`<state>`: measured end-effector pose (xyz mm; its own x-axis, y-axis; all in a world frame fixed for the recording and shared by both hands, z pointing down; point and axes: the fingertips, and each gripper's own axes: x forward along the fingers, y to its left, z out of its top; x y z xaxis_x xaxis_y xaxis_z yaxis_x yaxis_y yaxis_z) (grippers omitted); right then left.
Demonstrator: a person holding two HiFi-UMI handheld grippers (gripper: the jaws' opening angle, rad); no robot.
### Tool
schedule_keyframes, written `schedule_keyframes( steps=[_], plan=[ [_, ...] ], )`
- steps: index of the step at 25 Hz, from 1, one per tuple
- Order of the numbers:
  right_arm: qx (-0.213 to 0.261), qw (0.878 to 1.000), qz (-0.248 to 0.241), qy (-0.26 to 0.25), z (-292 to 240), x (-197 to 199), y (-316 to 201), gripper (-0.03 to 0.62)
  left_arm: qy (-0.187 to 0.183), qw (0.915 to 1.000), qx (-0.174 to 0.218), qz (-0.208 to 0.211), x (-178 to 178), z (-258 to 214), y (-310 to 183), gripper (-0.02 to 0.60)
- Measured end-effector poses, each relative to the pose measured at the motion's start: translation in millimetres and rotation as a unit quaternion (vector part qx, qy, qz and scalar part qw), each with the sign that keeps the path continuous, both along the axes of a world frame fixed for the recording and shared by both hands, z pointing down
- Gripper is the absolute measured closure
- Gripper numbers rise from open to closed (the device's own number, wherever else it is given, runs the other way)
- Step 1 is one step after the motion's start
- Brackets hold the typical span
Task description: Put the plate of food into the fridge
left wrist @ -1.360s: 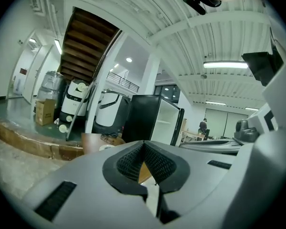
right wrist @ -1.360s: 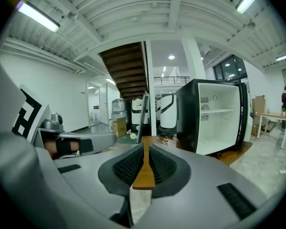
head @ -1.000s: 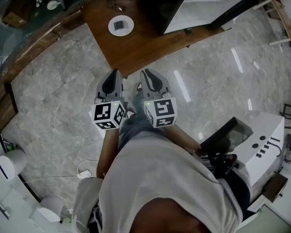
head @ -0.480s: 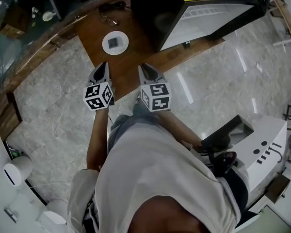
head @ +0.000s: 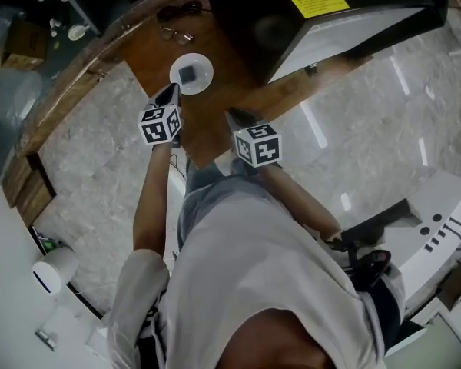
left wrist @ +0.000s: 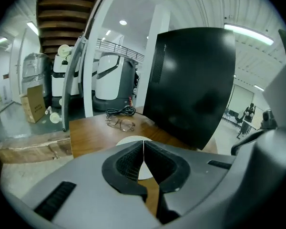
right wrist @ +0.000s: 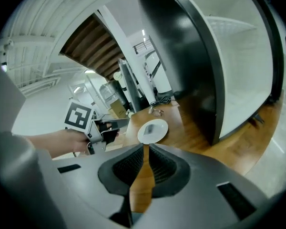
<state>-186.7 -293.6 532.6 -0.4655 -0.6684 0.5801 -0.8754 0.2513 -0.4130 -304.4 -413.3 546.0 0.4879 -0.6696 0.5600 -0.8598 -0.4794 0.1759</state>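
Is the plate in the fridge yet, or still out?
Out: the plate sits on the wooden platform beside the black fridge, untouched by either gripper.

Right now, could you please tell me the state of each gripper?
Left gripper: closed, holding nothing.
Right gripper: closed, holding nothing.

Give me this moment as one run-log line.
left gripper: shut, empty | right gripper: shut, empty | round white plate: on brown wooden table, ungrasped | step: pickup pending
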Motion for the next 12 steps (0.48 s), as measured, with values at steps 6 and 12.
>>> schedule_keyframes(
  steps=[6,12],
  plan=[
    [-0.068,0.995,-0.035,-0.067,37.3,-39.7,-51.6,0.572,-0.048,0.9956,-0.043,0.068,-13.2,33.5,-90.0,0.561],
    [-0.097,0.991,0.033,-0.081,79.6,-55.7,-116.2,0.571,-0.083,0.9796,-0.095,0.156,-21.3,70.3,-161.3,0.560]
  ],
)
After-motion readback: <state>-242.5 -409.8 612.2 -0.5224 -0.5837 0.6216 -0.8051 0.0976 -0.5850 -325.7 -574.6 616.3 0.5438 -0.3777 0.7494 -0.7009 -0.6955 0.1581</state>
